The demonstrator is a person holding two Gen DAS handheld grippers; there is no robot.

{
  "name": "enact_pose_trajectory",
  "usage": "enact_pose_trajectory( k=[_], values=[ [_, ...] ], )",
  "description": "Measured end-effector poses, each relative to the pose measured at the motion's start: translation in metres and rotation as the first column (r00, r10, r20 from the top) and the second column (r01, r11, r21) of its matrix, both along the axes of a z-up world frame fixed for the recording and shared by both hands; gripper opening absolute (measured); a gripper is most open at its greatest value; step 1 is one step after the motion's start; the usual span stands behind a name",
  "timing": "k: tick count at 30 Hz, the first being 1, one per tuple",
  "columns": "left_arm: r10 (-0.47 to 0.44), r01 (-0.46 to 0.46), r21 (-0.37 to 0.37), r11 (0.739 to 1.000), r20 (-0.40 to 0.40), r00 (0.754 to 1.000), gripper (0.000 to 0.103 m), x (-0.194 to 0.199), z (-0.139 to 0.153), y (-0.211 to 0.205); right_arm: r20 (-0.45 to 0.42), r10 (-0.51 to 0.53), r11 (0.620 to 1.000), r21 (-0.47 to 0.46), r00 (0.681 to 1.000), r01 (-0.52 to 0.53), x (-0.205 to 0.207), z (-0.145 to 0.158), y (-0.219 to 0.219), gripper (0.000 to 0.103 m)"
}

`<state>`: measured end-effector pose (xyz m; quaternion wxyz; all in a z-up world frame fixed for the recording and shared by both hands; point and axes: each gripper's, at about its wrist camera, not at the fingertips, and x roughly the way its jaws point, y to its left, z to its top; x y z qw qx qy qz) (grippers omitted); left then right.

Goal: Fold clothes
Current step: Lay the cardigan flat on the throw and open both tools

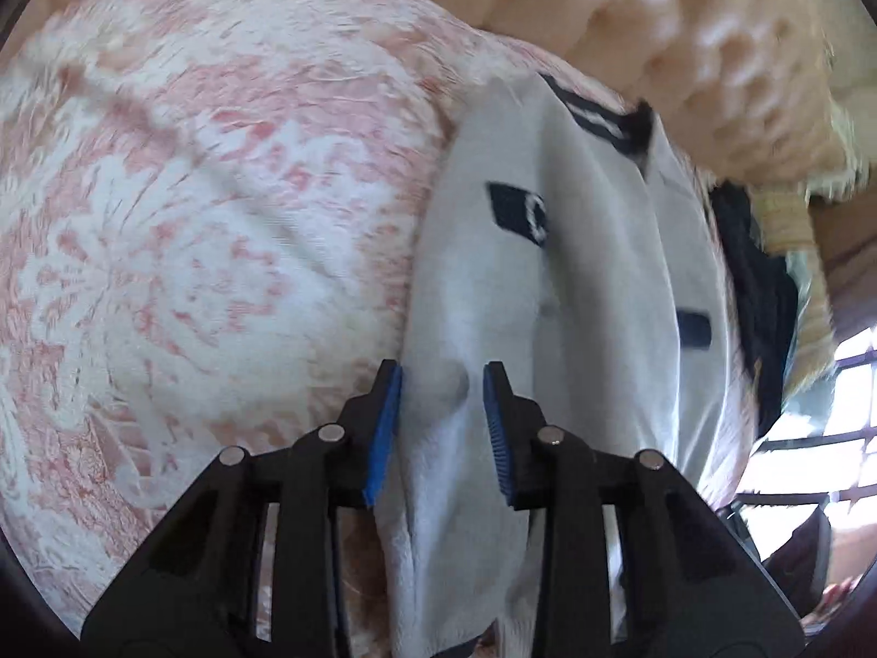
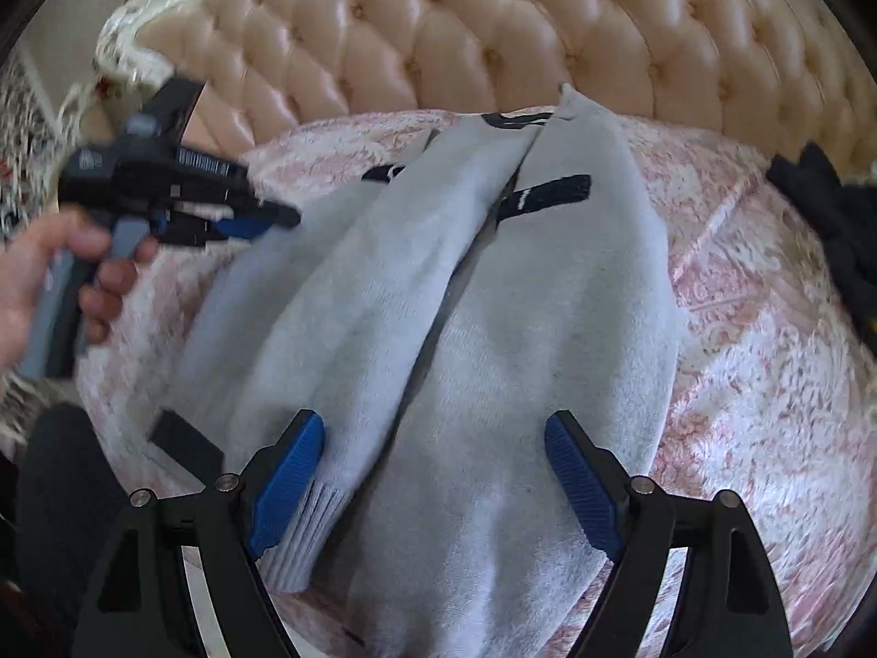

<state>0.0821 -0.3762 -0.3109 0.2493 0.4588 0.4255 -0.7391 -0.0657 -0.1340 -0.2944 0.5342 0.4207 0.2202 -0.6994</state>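
Observation:
A light grey fleece garment (image 2: 493,340) with black patches lies partly folded on a pink and white patterned bedspread (image 2: 756,362). It also shows in the left wrist view (image 1: 581,285). My left gripper (image 1: 443,378) is partly open, its blue pads either side of a fold of the garment's edge. In the right wrist view the left gripper (image 2: 274,219) sits at the garment's left side, held by a hand. My right gripper (image 2: 433,427) is wide open just above the near end of the garment, beside a ribbed cuff (image 2: 307,537).
A tufted beige headboard (image 2: 493,38) stands behind the bed. A dark garment (image 2: 838,219) lies at the bed's far right, also in the left wrist view (image 1: 762,296). A bright window (image 1: 844,417) is at the right.

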Motion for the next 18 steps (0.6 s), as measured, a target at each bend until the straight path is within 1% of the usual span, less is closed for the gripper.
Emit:
enact_pose_trajectory(
  k=[1,2,3,5,7,9,10,13,14,16,17,18],
  values=[
    [-0.028,0.030,-0.049,0.998,0.036,0.999,0.039,-0.005,0.003,0.005,-0.010,0.001,1.000,0.004,1.000,-0.001,0.000,-0.001,0.001,0.084],
    [-0.028,0.035,-0.104,0.994,0.068,0.997,0.019,-0.007,0.006,0.007,-0.018,0.000,1.000,0.006,1.000,0.000,0.000,-0.001,0.002,0.084],
    [-0.023,0.033,-0.115,0.993,0.087,0.996,0.009,-0.006,0.008,0.006,-0.023,0.002,1.000,0.012,1.000,-0.001,-0.001,-0.002,0.004,0.084],
    [0.010,-0.005,-0.091,0.996,0.059,0.998,0.009,0.005,0.016,-0.003,-0.024,0.008,1.000,0.023,1.000,-0.007,-0.003,-0.002,0.004,0.084],
    [0.018,-0.015,-0.095,0.995,0.027,0.999,0.009,0.017,0.034,-0.013,-0.012,0.011,1.000,0.025,1.000,-0.010,-0.006,-0.003,0.005,0.084],
    [0.035,-0.034,-0.118,0.992,0.006,0.999,0.009,0.030,0.054,-0.025,-0.005,0.010,1.000,0.026,1.000,-0.010,-0.008,-0.004,0.007,0.084],
    [0.037,-0.035,-0.141,0.989,0.008,0.999,0.009,0.037,0.068,-0.035,-0.004,0.010,1.000,0.029,1.000,-0.010,-0.009,-0.004,0.007,0.084],
    [0.038,-0.018,-0.230,0.973,0.081,0.996,0.009,0.047,0.087,-0.063,-0.009,0.010,0.999,0.040,1.000,-0.009,-0.010,-0.005,0.009,0.084],
    [0.059,-0.024,-0.269,0.963,0.122,0.991,0.009,0.051,0.087,-0.076,-0.012,0.010,0.999,0.044,1.000,-0.009,-0.010,-0.005,0.010,0.084],
    [0.077,-0.027,-0.253,0.967,0.189,0.979,0.009,0.056,0.069,-0.100,-0.014,0.011,0.999,0.049,1.000,-0.010,-0.011,-0.006,0.011,0.084],
    [0.083,-0.032,-0.245,0.969,0.202,0.976,0.012,0.056,0.064,-0.103,-0.012,0.007,0.999,0.051,1.000,-0.007,-0.012,-0.005,0.011,0.084],
    [0.088,-0.036,-0.236,0.971,0.215,0.973,0.017,0.056,0.058,-0.105,-0.011,0.003,0.999,0.053,1.000,-0.003,-0.013,-0.005,0.011,0.084]
  ],
)
